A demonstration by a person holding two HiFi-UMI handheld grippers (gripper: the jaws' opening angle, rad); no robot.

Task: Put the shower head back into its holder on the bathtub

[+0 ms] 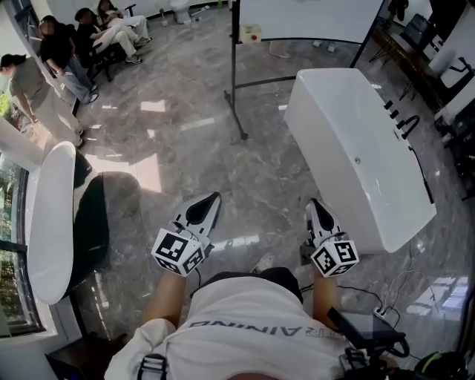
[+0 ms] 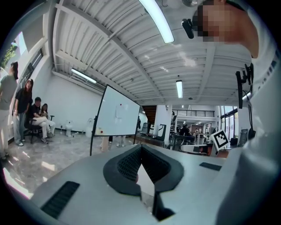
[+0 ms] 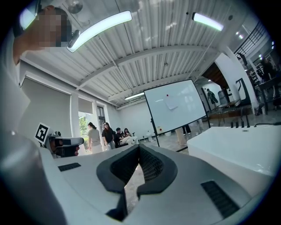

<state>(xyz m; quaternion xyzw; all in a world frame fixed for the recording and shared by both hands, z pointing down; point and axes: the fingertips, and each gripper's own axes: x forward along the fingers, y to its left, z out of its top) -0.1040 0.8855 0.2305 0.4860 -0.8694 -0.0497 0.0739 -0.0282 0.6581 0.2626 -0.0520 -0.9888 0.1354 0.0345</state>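
The white bathtub (image 1: 356, 148) stands on the marble floor ahead and to the right. In the right gripper view the tub (image 3: 237, 145) fills the right side. Black tap fittings (image 1: 401, 119) and a black hose (image 1: 423, 174) run along its far rim; I cannot pick out the shower head itself. My left gripper (image 1: 211, 199) is held level over the floor, left of the tub, shut and empty. My right gripper (image 1: 315, 204) hangs just short of the tub's near corner, also shut with nothing between its pads. In their own views the left gripper (image 2: 140, 147) and the right gripper (image 3: 139, 147) show jaw tips that meet.
A whiteboard (image 1: 304, 18) on a black stand (image 1: 237, 111) is beyond the tub's far end. Several people (image 1: 74, 44) sit and stand at the far left. A white oval tabletop (image 1: 52, 215) lies by the left window. Cables (image 1: 386, 297) trail on the floor at lower right.
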